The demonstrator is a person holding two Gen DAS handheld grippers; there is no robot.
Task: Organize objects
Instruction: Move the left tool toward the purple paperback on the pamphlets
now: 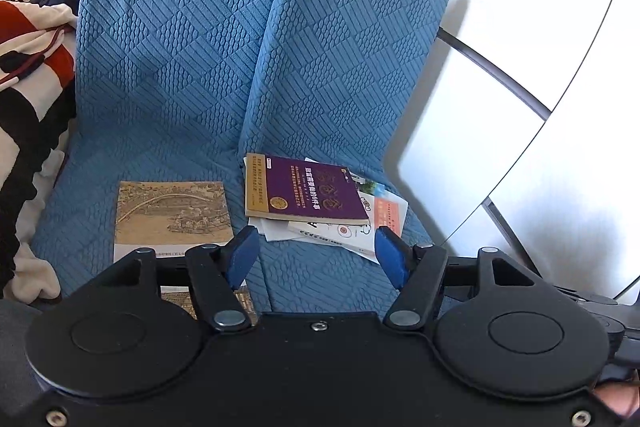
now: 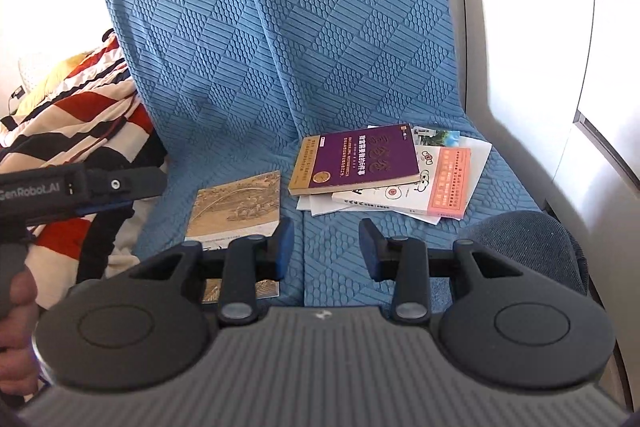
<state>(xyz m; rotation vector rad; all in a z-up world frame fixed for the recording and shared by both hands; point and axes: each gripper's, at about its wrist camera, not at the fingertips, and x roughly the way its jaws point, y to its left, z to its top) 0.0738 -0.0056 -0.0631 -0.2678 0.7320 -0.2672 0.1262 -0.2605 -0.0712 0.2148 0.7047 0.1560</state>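
While both tongs (image 1: 316,251) (image 2: 326,247) hang spread and empty, books (image 2: 356,163) litter the blue quilted sofa (image 2: 280,47).

Left gripper (image 1: 316,251): black body, two round discs, silver screws, blue finger pads (image 1: 244,255). Right gripper (image 2: 326,247): grey ribbed body, dark discs, blue pads. Side marking reads "GenRobot.AI".

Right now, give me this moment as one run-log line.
left gripper: jaws open, empty | right gripper: jaws open, empty | purple book: atop loose pile | tan book: apart, flat on blue sofa
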